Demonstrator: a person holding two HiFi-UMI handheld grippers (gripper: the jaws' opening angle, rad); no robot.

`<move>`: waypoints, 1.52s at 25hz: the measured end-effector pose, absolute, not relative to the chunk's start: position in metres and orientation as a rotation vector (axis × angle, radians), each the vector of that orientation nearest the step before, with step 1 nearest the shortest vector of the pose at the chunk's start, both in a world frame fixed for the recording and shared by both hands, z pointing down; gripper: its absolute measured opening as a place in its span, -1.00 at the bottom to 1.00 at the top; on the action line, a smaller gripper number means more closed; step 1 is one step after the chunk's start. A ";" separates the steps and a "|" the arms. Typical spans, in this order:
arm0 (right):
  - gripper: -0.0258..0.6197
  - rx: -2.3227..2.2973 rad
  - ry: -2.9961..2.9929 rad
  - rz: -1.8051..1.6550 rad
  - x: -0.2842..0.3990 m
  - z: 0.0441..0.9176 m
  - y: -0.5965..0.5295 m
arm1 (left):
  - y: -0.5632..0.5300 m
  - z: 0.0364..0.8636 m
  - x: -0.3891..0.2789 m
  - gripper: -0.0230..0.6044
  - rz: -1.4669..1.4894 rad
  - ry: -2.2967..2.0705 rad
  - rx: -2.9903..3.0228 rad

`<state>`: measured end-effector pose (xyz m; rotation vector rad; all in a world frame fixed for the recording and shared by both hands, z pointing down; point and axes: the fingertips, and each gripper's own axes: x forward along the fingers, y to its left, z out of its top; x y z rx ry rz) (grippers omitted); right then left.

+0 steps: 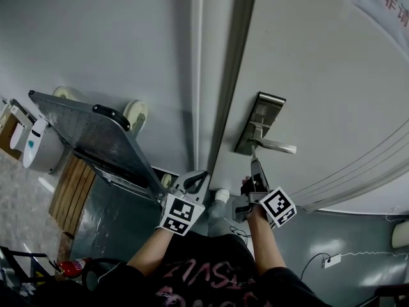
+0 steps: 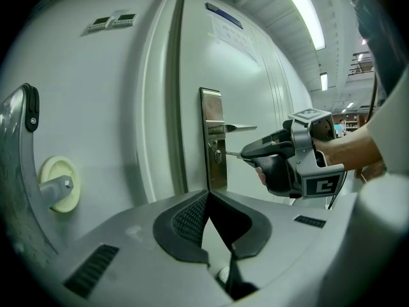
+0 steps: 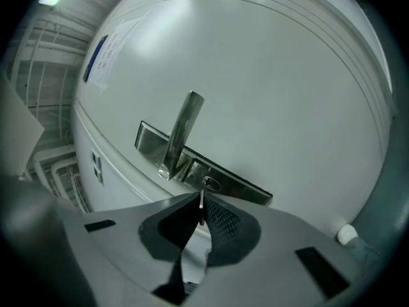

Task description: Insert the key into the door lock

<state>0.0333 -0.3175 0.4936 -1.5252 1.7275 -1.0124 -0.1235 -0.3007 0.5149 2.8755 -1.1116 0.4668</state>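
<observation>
A steel lock plate [image 1: 259, 123] with a lever handle [image 1: 276, 146] sits on the white door [image 1: 319, 75]. My right gripper [image 1: 255, 170] is shut on a small metal key [image 3: 201, 208]. The key's tip sits at the keyhole [image 3: 209, 184] just below the handle [image 3: 181, 132]; how deep it goes I cannot tell. The left gripper view shows the same from the side: the key [image 2: 234, 153] bridges the right gripper [image 2: 284, 158] and the lock plate [image 2: 213, 139]. My left gripper [image 1: 195, 180] hangs left of the lock near the door's edge, jaws shut with nothing between them [image 2: 208, 196].
A folded metal platform trolley [image 1: 96, 133] with cream wheels [image 2: 57, 184] leans against the wall to the left of the door. A wooden pallet [image 1: 70, 190], a white device [image 1: 37, 147] and a fire extinguisher [image 1: 73, 267] are on the floor at left. A paper notice [image 1: 383, 5] is on the door.
</observation>
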 end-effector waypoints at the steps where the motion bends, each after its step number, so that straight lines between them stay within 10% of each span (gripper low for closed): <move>1: -0.67 -1.514 1.707 -1.026 0.034 0.495 -0.320 | -0.302 0.514 -0.122 -0.89 0.463 -1.109 2.876; 38: -0.67 -1.445 1.502 -1.103 0.036 0.502 -0.336 | -0.298 0.532 -0.127 -0.89 0.489 -1.078 2.850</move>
